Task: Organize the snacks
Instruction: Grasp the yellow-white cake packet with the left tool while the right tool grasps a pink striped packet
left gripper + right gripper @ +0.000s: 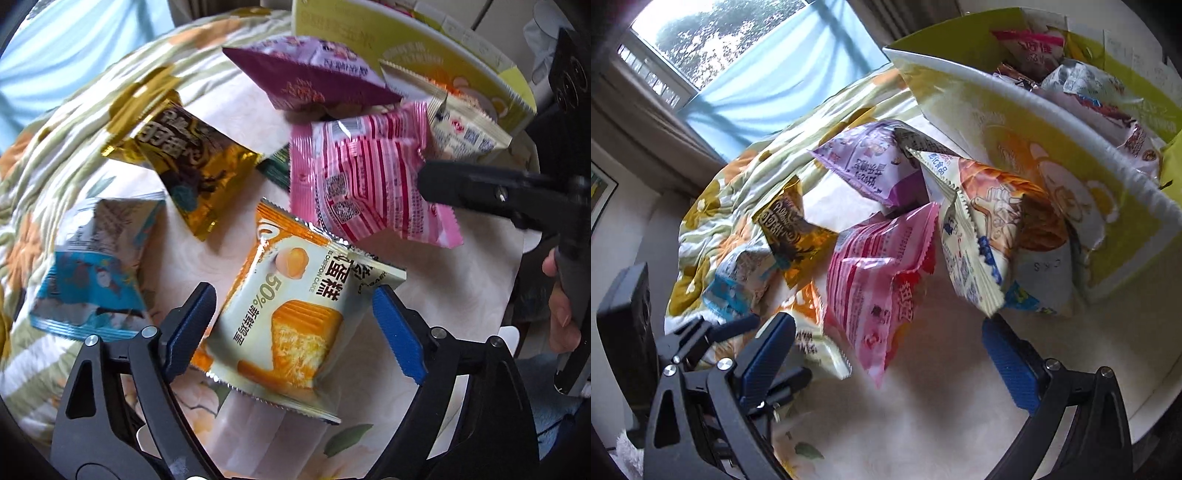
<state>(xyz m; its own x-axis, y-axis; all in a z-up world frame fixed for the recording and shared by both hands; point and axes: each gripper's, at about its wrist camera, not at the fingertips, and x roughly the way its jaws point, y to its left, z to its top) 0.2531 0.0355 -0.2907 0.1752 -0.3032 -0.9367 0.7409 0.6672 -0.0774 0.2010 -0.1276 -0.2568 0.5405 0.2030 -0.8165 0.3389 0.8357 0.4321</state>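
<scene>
Now the left gripper (pixel 293 317) is spread wide, blue pads either side of the orange-and-cream chiffon cake packet (pixel 286 317) at lower centre, not pinching. Right gripper (pixel 890 349) gapes too, the pink striped foil packet (pixel 877 284) between its fingers. Above: gold packet (pixel 184 162), purple packet (pixel 306 74). Only the right view looks inside the yellow cardboard box (pixel 1071 177), upper right, holding snacks.
</scene>
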